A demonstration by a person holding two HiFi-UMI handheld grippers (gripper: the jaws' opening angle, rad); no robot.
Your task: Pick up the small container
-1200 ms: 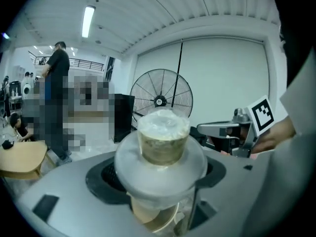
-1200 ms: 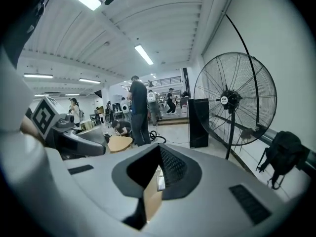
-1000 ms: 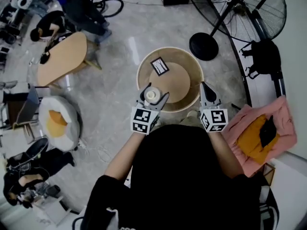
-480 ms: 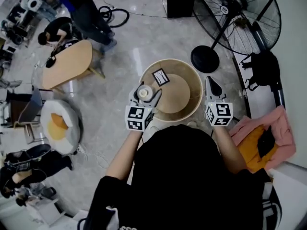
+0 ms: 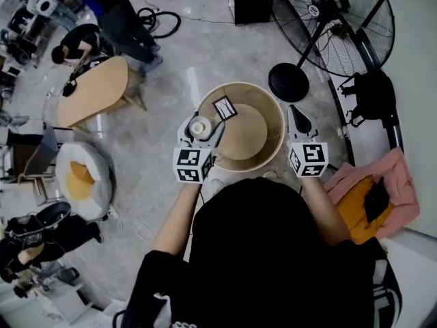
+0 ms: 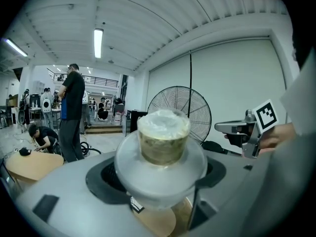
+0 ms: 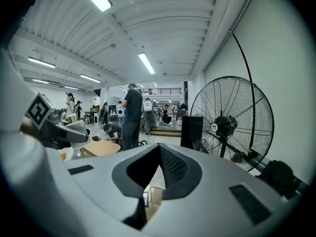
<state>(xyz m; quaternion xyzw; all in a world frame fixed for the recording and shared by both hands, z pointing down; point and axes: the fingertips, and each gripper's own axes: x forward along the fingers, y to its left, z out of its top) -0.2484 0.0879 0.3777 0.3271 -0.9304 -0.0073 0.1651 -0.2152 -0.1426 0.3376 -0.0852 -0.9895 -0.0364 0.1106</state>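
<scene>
Jaws of left gripper clamping small container, right gripper closed, empty

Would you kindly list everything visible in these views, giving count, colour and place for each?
small container: one, clear with pale contents, between the left tool's jaws
round table: one, tan, before the person
card: one, black-and-white, on the round table
fan: one, black, floor, far right
oval table: one, tan, far left
cushion: one, white and orange, floor, left
cloth: one, pink, at right
people: several, dark-clothed, far left
left tool: one, grey, shut on the small container
right tool: one, grey, shut, empty, by table's right rim
</scene>
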